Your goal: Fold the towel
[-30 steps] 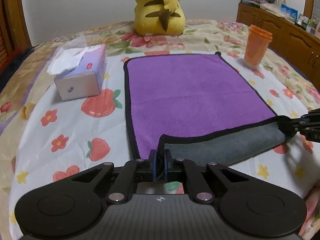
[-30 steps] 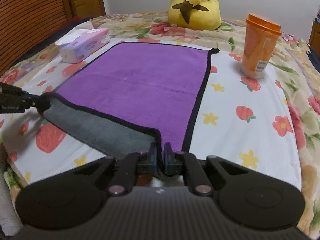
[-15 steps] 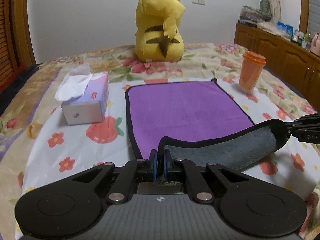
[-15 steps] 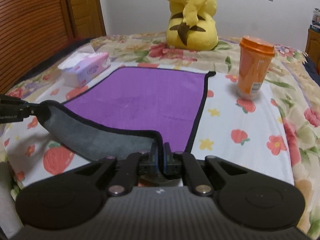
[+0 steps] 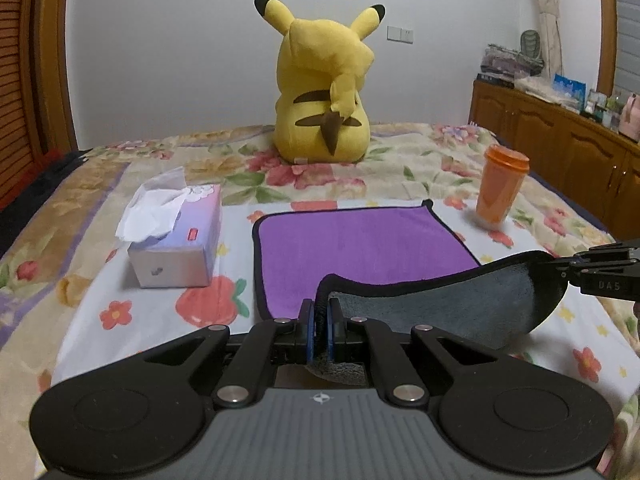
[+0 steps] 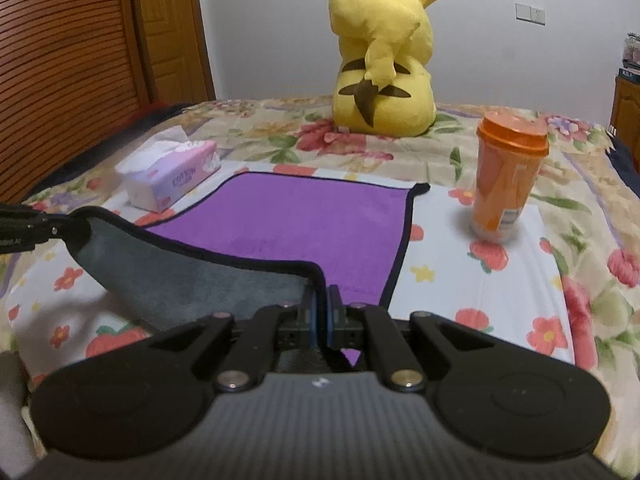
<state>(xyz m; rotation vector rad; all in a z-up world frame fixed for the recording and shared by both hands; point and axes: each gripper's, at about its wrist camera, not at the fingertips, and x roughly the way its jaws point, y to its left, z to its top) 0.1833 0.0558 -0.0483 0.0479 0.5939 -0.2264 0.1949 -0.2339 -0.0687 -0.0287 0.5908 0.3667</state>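
A purple towel (image 5: 352,240) with black trim and a grey underside lies on the flowered bed; it also shows in the right wrist view (image 6: 304,220). My left gripper (image 5: 320,312) is shut on the towel's near left corner. My right gripper (image 6: 322,300) is shut on the near right corner. Both corners are lifted off the bed, and the near edge hangs between them with its grey underside (image 5: 460,304) showing. The right gripper shows at the right edge of the left wrist view (image 5: 600,276), and the left gripper at the left edge of the right wrist view (image 6: 24,228).
A tissue box (image 5: 176,240) stands left of the towel. An orange lidded cup (image 5: 500,188) stands to its right. A yellow plush toy (image 5: 324,88) sits beyond the far edge. Wooden cabinets (image 5: 568,152) line the right wall, and a wooden door (image 6: 80,60) is on the left.
Both grippers have risen with the near corners. The near edge is higher off the bed and more of the grey underside shows.
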